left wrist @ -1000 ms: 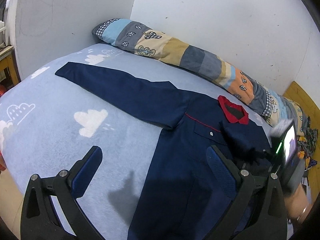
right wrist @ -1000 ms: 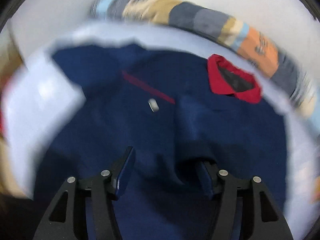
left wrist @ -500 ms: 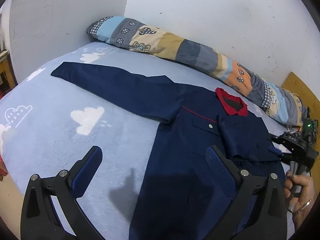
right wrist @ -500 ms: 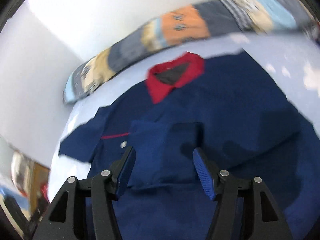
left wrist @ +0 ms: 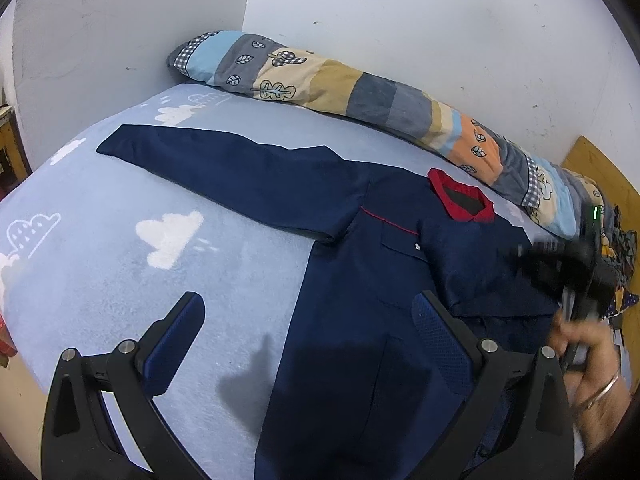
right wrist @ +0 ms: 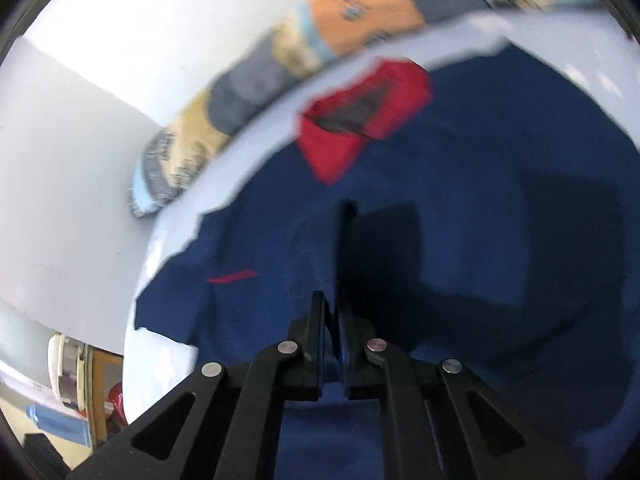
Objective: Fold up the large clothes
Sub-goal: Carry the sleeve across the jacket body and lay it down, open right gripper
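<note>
**Jacket flat on bed; right tool closed, left tool spread wide**

The navy jacket (left wrist: 360,280) lies face up on the light blue bed cover (left wrist: 100,240), which carries white cloud prints. Its red collar (left wrist: 460,200) points toward the far wall. One sleeve (left wrist: 224,172) stretches out flat to the far left. The other side of the jacket is folded inward across the chest, forming a straight edge near the right.

The left gripper (left wrist: 308,344) hangs above the near edge of the bed with its fingers spread wide. One blue pad (left wrist: 176,340) sits over bare bed cover, the other over the jacket body. It holds nothing.

The right gripper (right wrist: 334,344) has its fingers drawn almost together, with only a thin slit between them. Navy cloth shows through the slit and just beyond the tips; whether cloth is pinched cannot be told, as the right wrist view is blurred. In the left wrist view this tool appears as a dark smear at the right, over the folded part of the jacket, with the right hand (left wrist: 592,368) below it.

A long patchwork pillow (left wrist: 360,92) lies along the far wall.
</note>
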The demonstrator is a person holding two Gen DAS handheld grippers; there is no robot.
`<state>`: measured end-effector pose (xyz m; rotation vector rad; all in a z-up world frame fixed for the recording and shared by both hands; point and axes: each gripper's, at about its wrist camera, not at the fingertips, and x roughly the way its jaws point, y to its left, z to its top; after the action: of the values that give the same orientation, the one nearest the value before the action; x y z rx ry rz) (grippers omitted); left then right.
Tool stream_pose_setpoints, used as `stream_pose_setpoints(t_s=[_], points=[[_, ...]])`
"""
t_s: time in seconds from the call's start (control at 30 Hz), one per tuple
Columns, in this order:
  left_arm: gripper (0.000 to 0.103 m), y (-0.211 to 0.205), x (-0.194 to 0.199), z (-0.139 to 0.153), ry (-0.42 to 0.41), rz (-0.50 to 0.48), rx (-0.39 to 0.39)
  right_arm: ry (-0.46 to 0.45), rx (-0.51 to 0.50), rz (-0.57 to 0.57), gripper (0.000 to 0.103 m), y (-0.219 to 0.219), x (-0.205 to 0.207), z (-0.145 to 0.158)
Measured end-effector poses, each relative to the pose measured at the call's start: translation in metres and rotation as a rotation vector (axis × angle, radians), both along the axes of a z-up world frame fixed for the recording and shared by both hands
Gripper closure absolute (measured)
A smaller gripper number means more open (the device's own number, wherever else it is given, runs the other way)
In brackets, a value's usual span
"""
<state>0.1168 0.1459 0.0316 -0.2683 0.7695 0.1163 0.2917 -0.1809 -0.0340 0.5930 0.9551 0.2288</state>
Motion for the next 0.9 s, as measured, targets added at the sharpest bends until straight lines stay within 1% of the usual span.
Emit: stream_pose_setpoints(t_s=[0.1, 0.13, 0.17, 0.2, 0.27, 0.3, 0.33, 0.37, 0.4, 0.43, 0.53, 0.57, 0.6, 0.63, 0.67, 0.73, 0.77, 0.83, 0.87, 0.9], points=[[0.0, 0.002, -0.001, 0.0, -0.004, 0.008, -0.004, -0.064, -0.053, 0.045, 0.098, 0.041, 0.017, 0.034], [0.0, 0.004, 0.0, 0.0, -0.004, 0.015, -0.006, -0.077, -0.076, 0.066, 0.098, 0.055, 0.023, 0.042], [0.0, 0.004, 0.001, -0.001, 0.0, 0.02, -0.005, -0.09, -0.121, 0.096, 0.098, 0.078, 0.031, 0.049], [0.0, 0.005, 0.002, -0.003, 0.006, 0.025, -0.008, -0.094, -0.149, 0.116, 0.098, 0.095, 0.038, 0.051], [0.0, 0.008, 0.004, -0.005, 0.018, 0.029, -0.022, -0.087, -0.175, 0.179, 0.089, 0.127, 0.045, 0.052], [0.0, 0.008, 0.005, -0.006, 0.023, 0.031, -0.023, -0.061, -0.165, 0.247, 0.086, 0.147, 0.051, 0.047], [0.0, 0.008, 0.005, -0.006, 0.026, 0.029, -0.023, -0.039, -0.156, 0.298, 0.077, 0.161, 0.053, 0.044], [0.0, 0.007, 0.005, -0.007, 0.03, 0.024, -0.025, -0.035, -0.155, 0.335, 0.074, 0.172, 0.051, 0.044], [0.0, 0.006, 0.005, -0.007, 0.032, 0.017, -0.026, -0.065, -0.157, 0.349, 0.074, 0.177, 0.047, 0.048], [0.0, 0.003, 0.006, -0.007, 0.034, 0.004, -0.022, -0.098, -0.16, 0.343, 0.075, 0.176, 0.042, 0.052], [0.0, -0.004, 0.006, -0.007, 0.037, -0.022, -0.003, -0.113, -0.202, 0.283, 0.068, 0.152, 0.035, 0.051], [0.0, -0.005, 0.006, -0.008, 0.038, -0.029, -0.002, -0.087, -0.25, 0.247, 0.067, 0.139, 0.034, 0.043], [0.0, -0.007, 0.007, -0.008, 0.041, -0.035, -0.002, -0.062, -0.289, 0.234, 0.066, 0.133, 0.034, 0.035], [0.0, -0.011, 0.008, -0.009, 0.047, -0.048, -0.002, -0.035, -0.331, 0.229, 0.065, 0.125, 0.033, 0.026], [0.0, -0.014, 0.009, -0.009, 0.049, -0.055, 0.003, -0.006, -0.41, 0.22, 0.065, 0.119, 0.028, 0.012], [0.0, -0.021, 0.01, -0.009, 0.048, -0.067, 0.02, 0.032, -0.502, 0.214, 0.065, 0.112, 0.021, -0.006], [0.0, -0.026, 0.01, -0.008, 0.045, -0.074, 0.034, 0.069, -0.519, 0.211, 0.065, 0.106, 0.018, -0.019], [0.0, -0.034, 0.01, -0.006, 0.037, -0.086, 0.055, 0.125, -0.521, 0.208, 0.066, 0.098, 0.014, -0.038], [0.0, -0.037, 0.011, -0.006, 0.035, -0.088, 0.064, 0.177, -0.52, 0.213, 0.067, 0.094, 0.011, -0.051], [0.0, -0.042, 0.012, -0.005, 0.034, -0.094, 0.082, 0.17, -0.507, 0.221, 0.067, 0.087, 0.008, -0.051]])
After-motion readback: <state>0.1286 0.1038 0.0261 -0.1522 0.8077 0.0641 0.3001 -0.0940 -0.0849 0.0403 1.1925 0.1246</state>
